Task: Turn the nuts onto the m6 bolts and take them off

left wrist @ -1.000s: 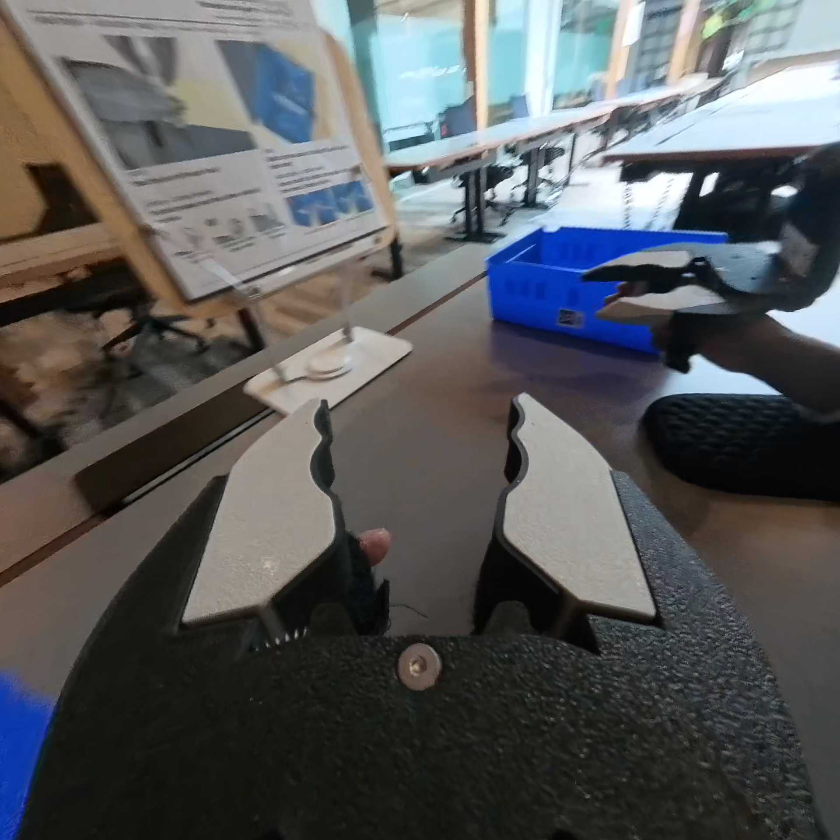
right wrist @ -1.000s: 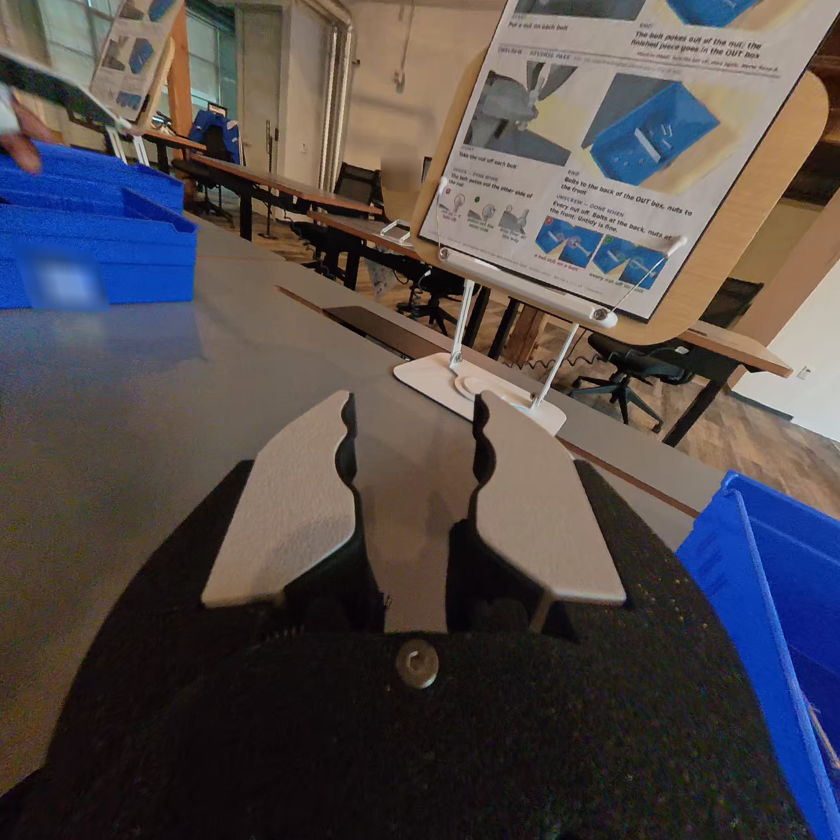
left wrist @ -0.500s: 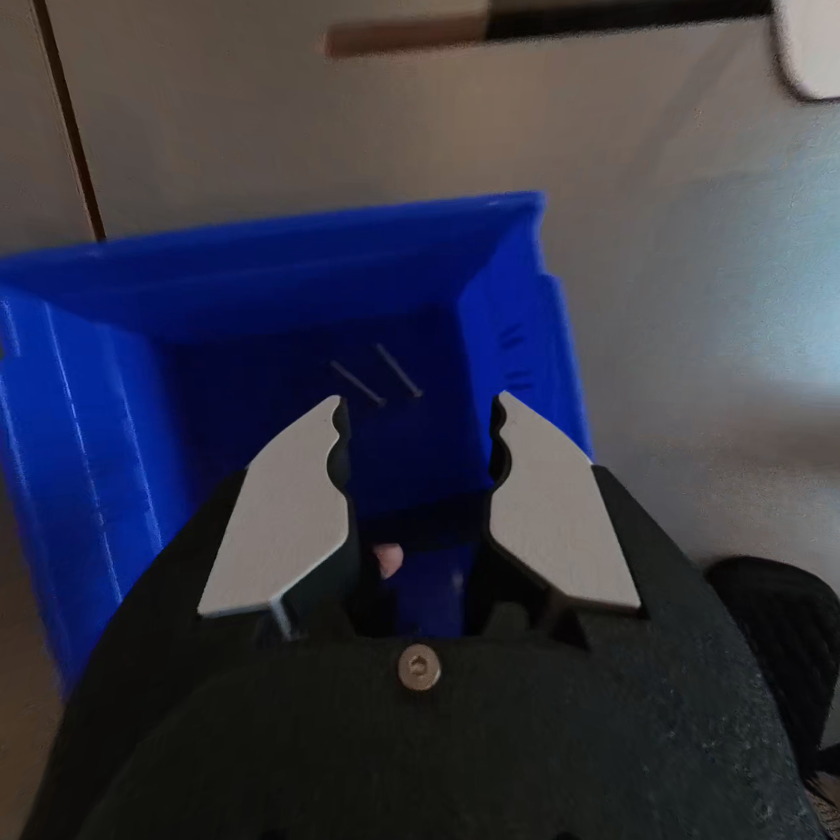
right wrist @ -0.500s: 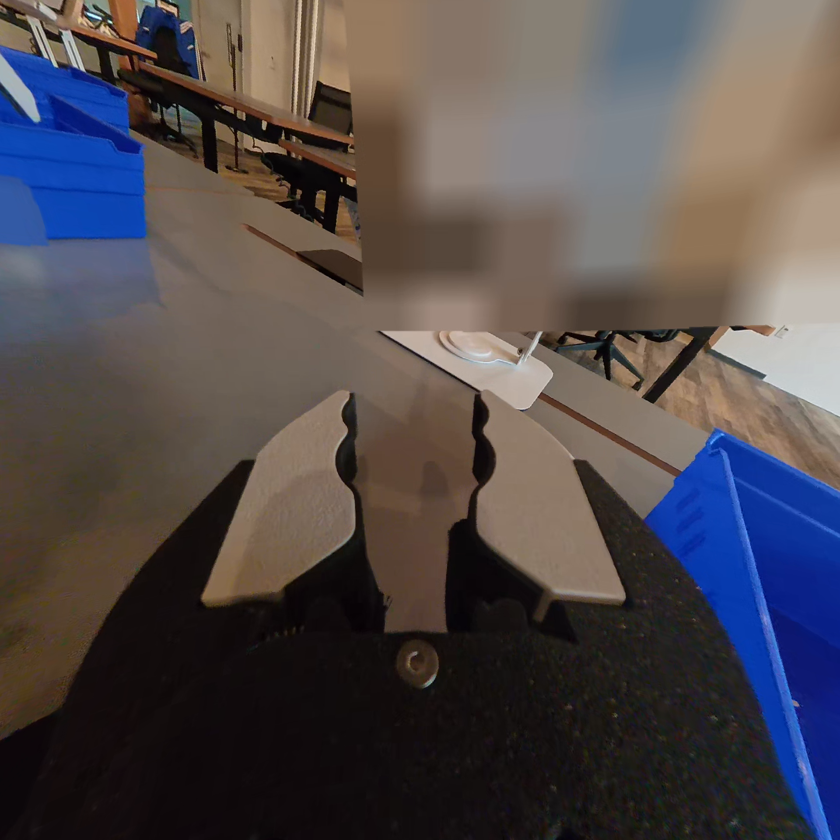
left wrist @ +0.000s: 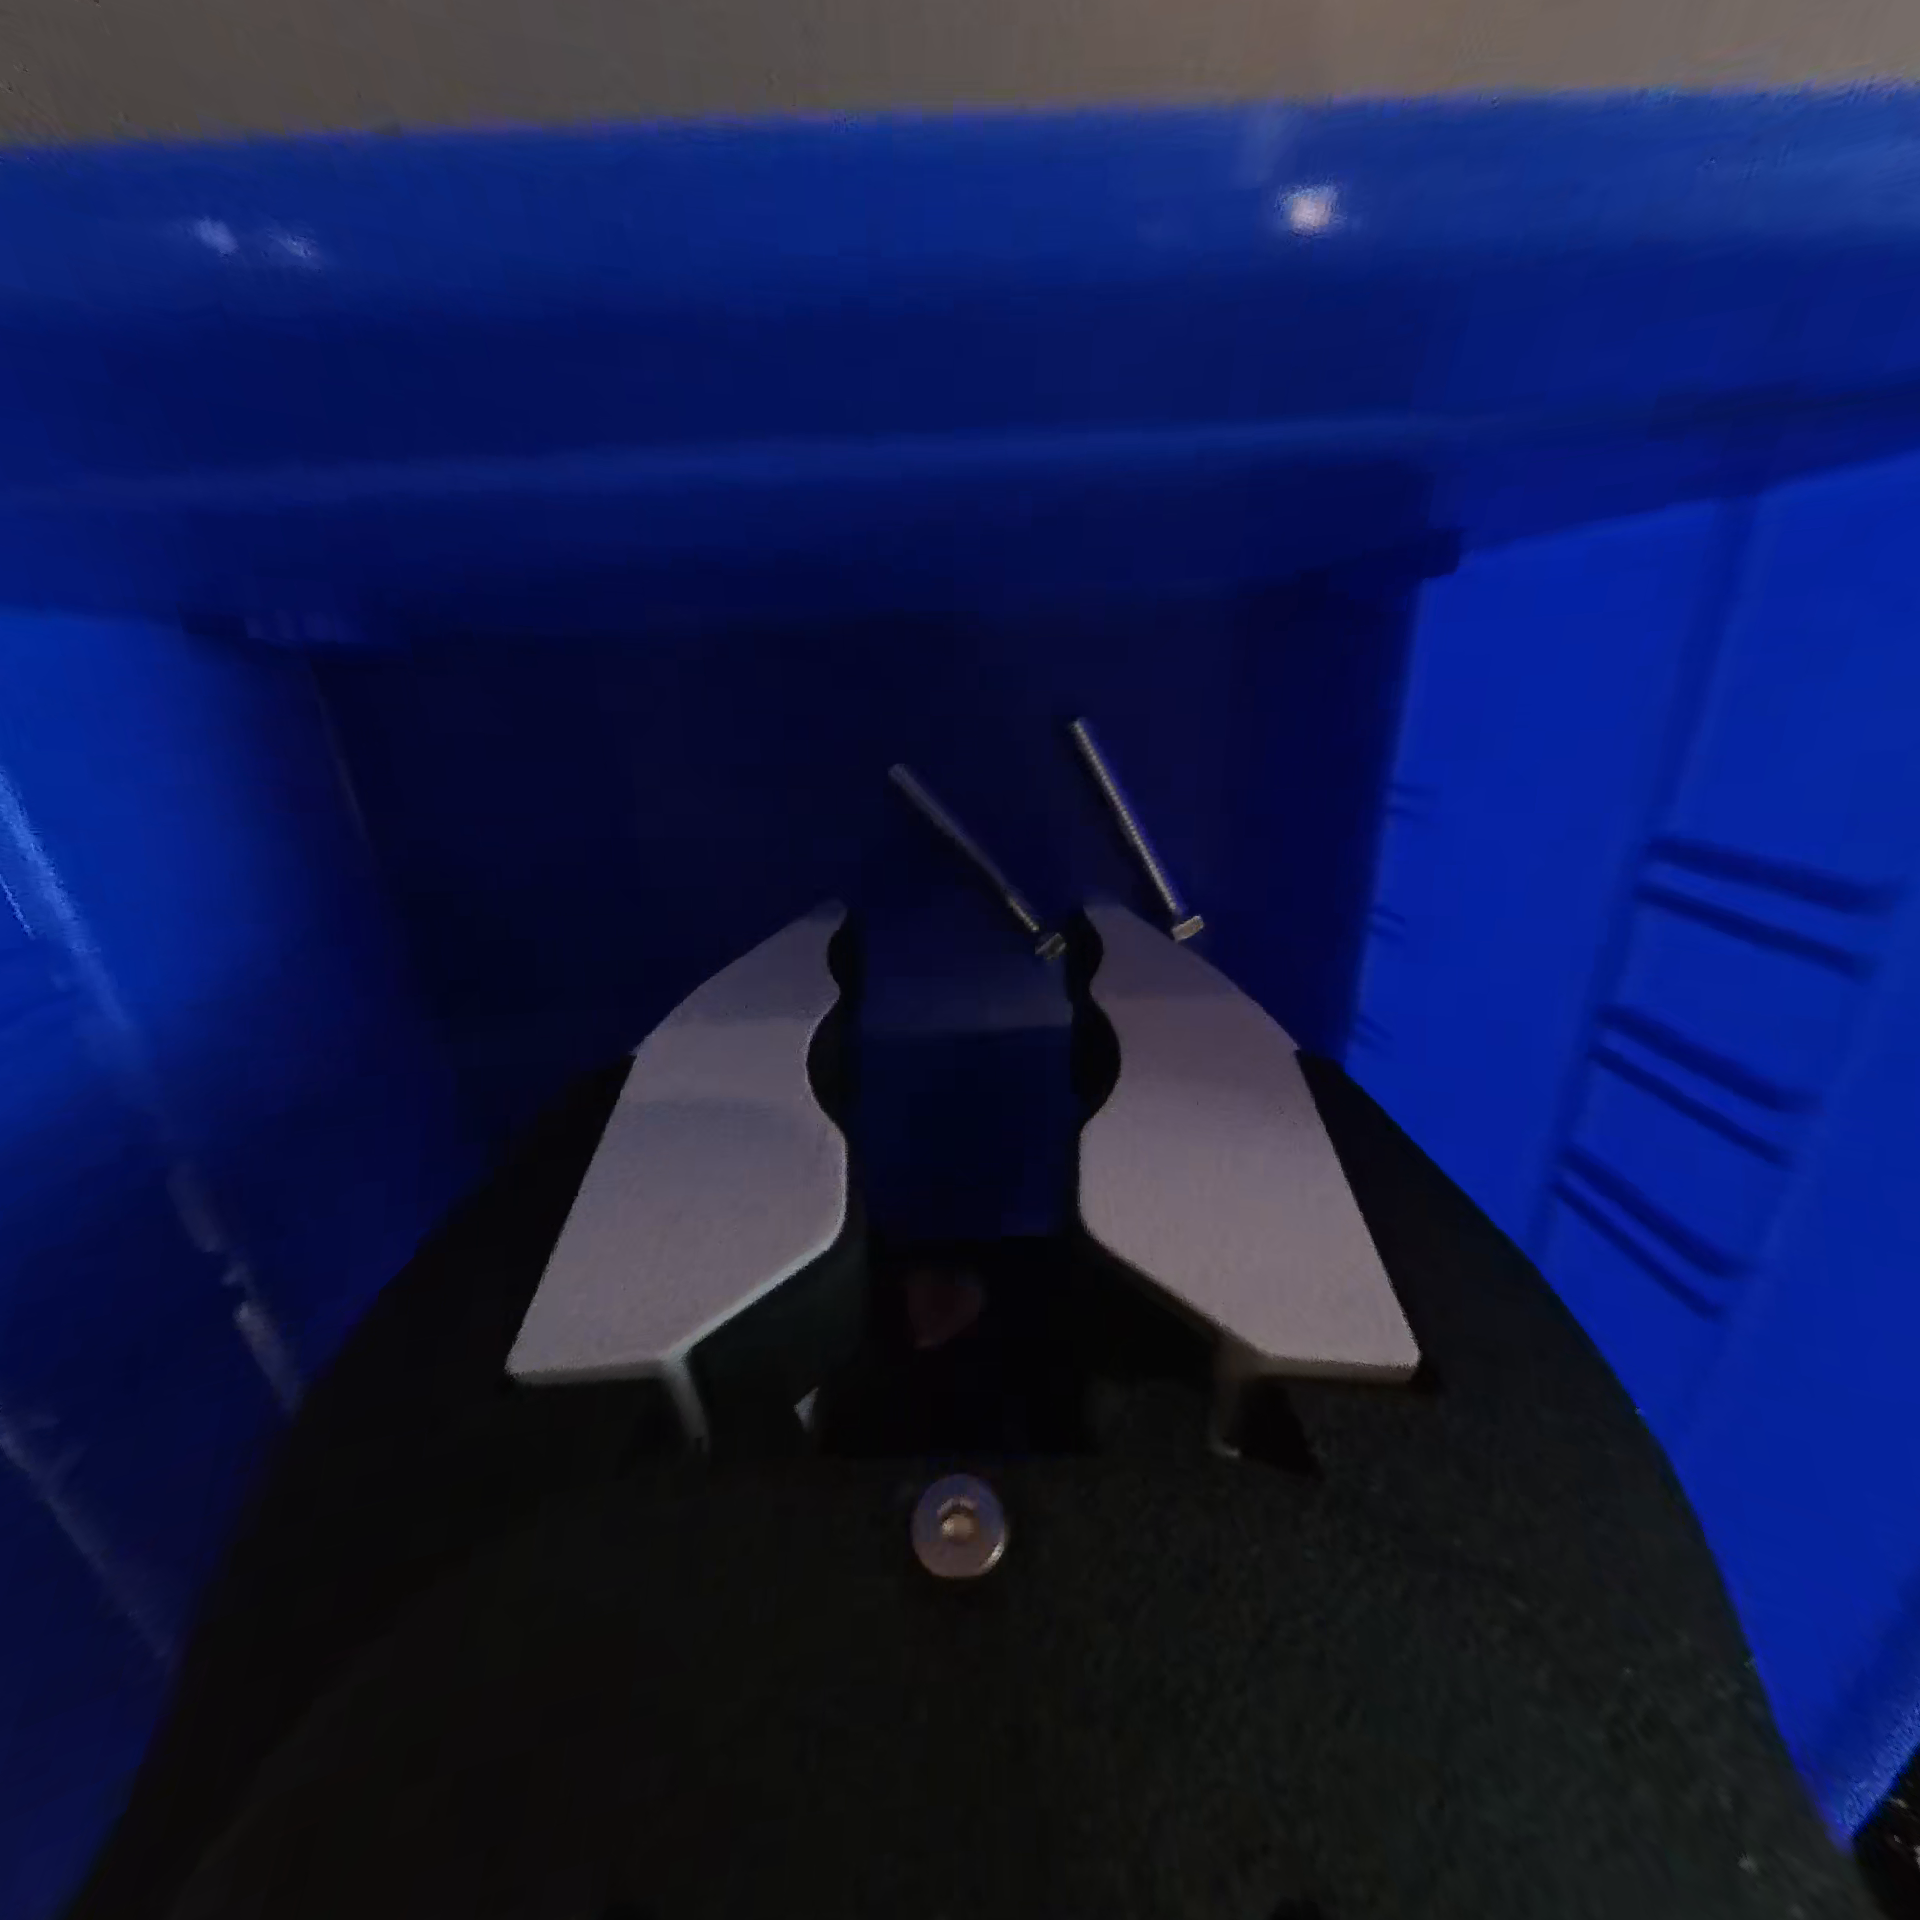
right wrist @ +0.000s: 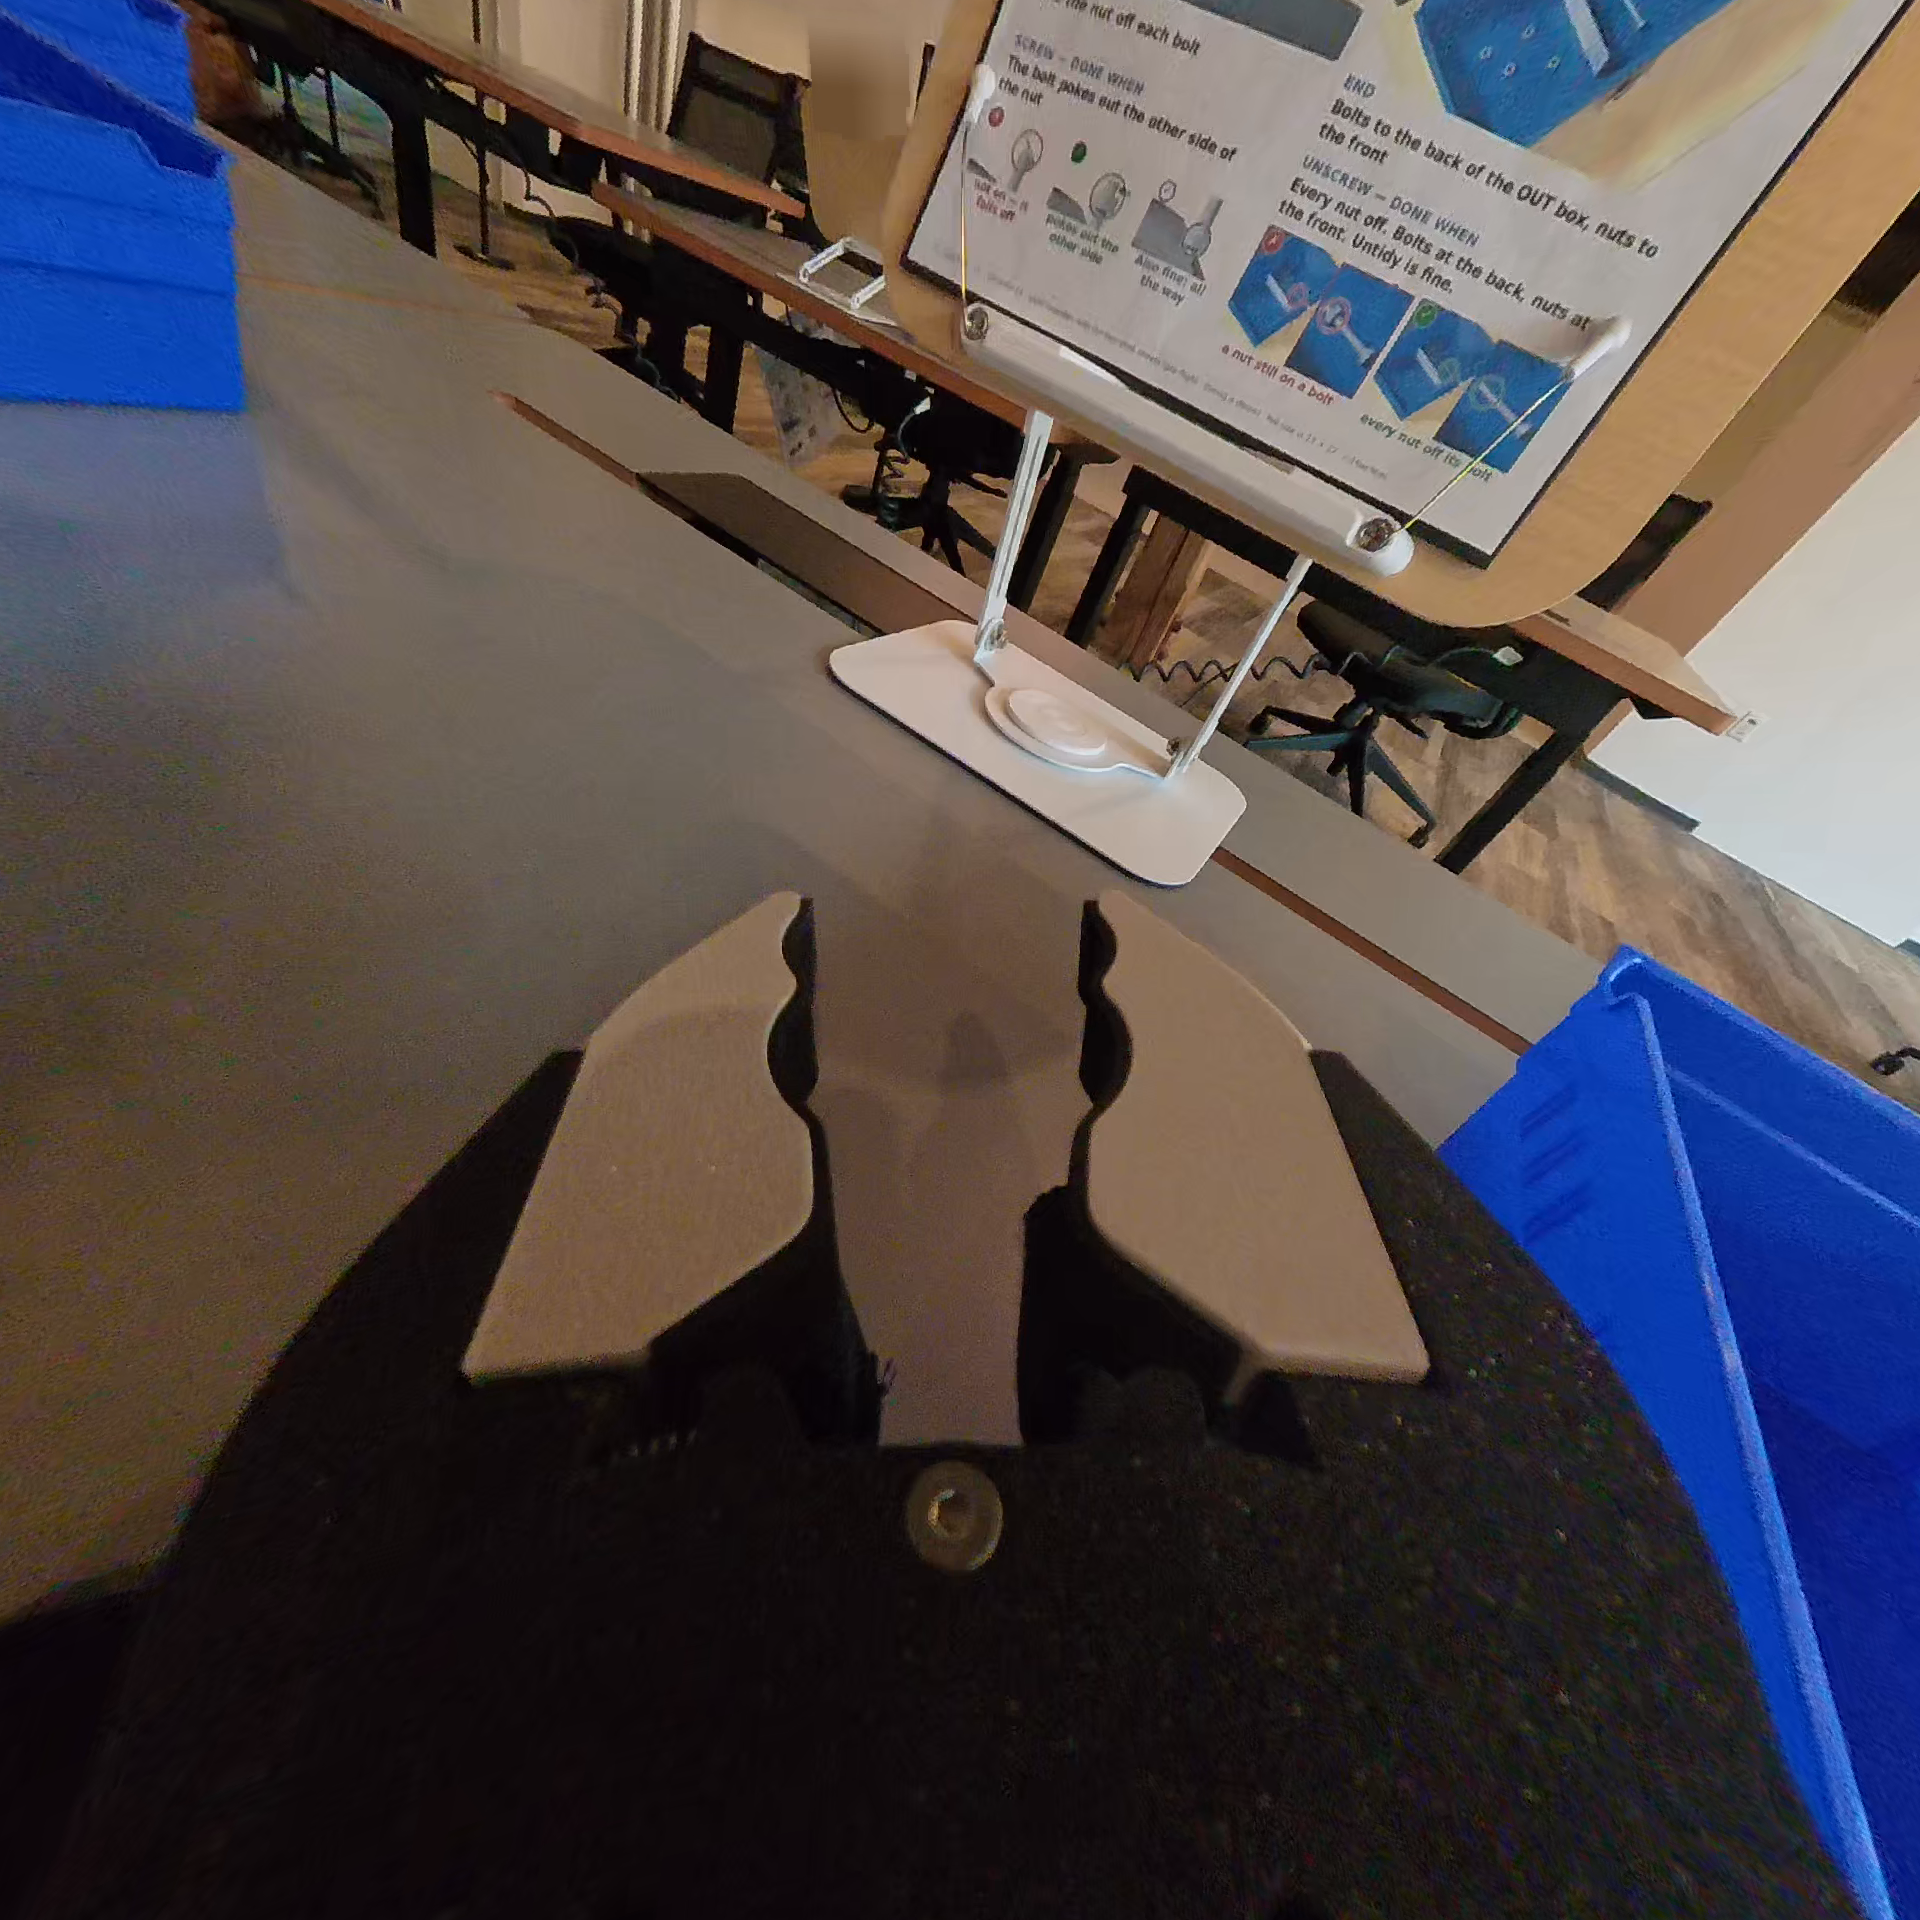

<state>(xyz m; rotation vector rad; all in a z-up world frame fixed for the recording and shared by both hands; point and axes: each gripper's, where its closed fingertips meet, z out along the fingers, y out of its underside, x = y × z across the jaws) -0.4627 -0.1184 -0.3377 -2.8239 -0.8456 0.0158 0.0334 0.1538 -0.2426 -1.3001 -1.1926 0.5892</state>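
We hold our left gripper (left wrist: 961, 925) pointed down, its grey fingers (left wrist: 717, 1122) parted with nothing between the pads. Our right gripper (right wrist: 940, 914) hovers low and level, fingers (right wrist: 1205, 1122) parted, nothing between them.

Bin (left wrist: 935, 312): we see deep blue walls filling the left wrist frame.
Bolts (left wrist: 1132, 831): we see silver-grey, centre.
Fingers (right wrist: 675, 1143): we see pale grey on speckled black bodies.
Table (right wrist: 312, 779): we see flat grey.
Stand base (right wrist: 1091, 790): we see white, centre right.
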